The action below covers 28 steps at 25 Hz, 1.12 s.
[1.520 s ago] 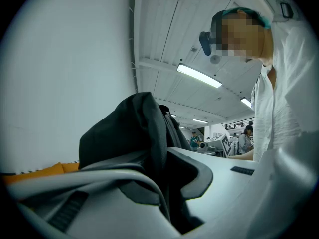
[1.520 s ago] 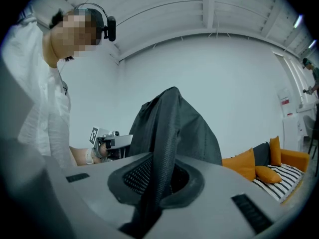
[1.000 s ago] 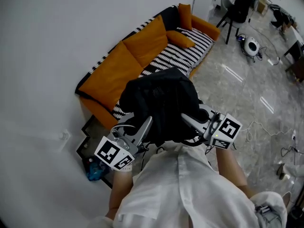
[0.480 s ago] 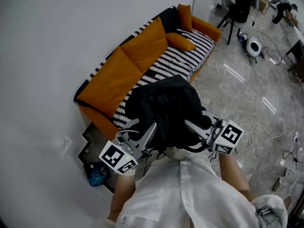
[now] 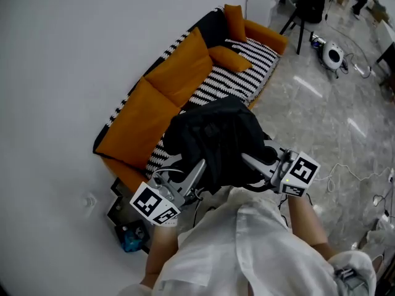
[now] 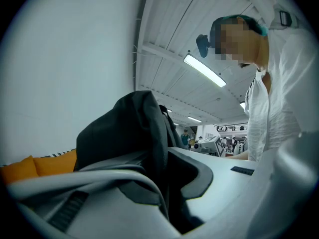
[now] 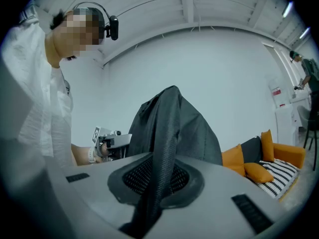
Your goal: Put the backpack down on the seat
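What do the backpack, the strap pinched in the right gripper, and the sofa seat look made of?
Backpack: black woven fabric, matte, probably nylon or polyester; it slumps and folds softly.
Strap: black open mesh weave, with the mesh texture showing up close.
Sofa seat: black-and-white striped upholstery cloth, matte.
Back cushions: plain orange fabric, no sheen; the fibre cannot be told.

The striped seat [image 5: 237, 76] of the sofa [image 5: 266, 34] lies bare along its middle and front edge, open to approach from the marble floor [image 5: 321, 122]. An orange pillow [image 5: 229, 58] crowds its far end, and orange back cushions [image 5: 176, 66] line the rear edge against the wall [image 5: 68, 60]. The black backpack [image 5: 213, 137] hides the seat's near end. A low black stand [image 5: 120, 205] sits beyond that corner.
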Each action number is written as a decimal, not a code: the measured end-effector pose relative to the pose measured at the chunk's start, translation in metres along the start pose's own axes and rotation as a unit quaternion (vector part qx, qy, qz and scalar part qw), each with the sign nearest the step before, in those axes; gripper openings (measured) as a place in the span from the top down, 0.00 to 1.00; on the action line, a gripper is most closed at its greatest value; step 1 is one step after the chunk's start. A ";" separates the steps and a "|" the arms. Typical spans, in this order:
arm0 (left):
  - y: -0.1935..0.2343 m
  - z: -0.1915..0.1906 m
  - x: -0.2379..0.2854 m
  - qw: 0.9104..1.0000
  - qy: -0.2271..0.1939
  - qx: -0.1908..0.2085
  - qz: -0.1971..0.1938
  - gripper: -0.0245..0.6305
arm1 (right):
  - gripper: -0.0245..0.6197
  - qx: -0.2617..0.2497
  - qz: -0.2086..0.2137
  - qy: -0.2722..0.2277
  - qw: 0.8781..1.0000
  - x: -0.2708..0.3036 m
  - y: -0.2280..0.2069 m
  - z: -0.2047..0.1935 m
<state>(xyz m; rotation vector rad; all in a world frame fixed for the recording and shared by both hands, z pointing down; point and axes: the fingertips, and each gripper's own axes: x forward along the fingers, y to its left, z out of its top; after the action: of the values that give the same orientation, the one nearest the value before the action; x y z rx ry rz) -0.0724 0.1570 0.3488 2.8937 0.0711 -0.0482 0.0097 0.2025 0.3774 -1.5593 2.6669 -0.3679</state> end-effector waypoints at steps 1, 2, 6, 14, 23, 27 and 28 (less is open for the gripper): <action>0.007 0.003 0.019 1.000 0.003 -0.003 -0.001 0.87 | 0.89 0.001 -0.002 -0.001 1.000 -0.003 -0.019 0.006; 0.013 0.006 0.036 1.000 0.006 -0.005 -0.003 0.87 | 0.89 0.003 -0.005 -0.001 1.000 -0.007 -0.036 0.011; 0.023 0.007 0.076 1.000 0.019 -0.010 -0.008 0.87 | 0.89 0.013 -0.014 -0.004 1.000 -0.020 -0.074 0.018; 0.030 -0.002 0.123 0.999 0.034 -0.019 -0.009 0.87 | 0.89 0.016 -0.013 -0.001 1.000 -0.038 -0.121 0.016; 0.039 0.003 0.142 0.999 0.032 -0.022 -0.002 0.87 | 0.89 0.011 -0.001 0.007 1.000 -0.038 -0.143 0.026; 0.058 0.002 0.136 0.999 0.026 -0.029 0.009 0.87 | 0.89 0.015 0.009 0.020 1.000 -0.019 -0.149 0.025; 0.064 0.002 0.134 0.999 0.025 -0.032 0.010 0.87 | 0.89 0.015 0.010 0.023 1.000 -0.014 -0.150 0.024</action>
<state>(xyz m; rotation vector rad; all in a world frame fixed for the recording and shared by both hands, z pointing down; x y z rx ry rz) 0.0647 0.1008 0.3571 2.8322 0.0510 0.0285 0.1486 0.1392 0.3853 -1.5342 2.6967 -0.4461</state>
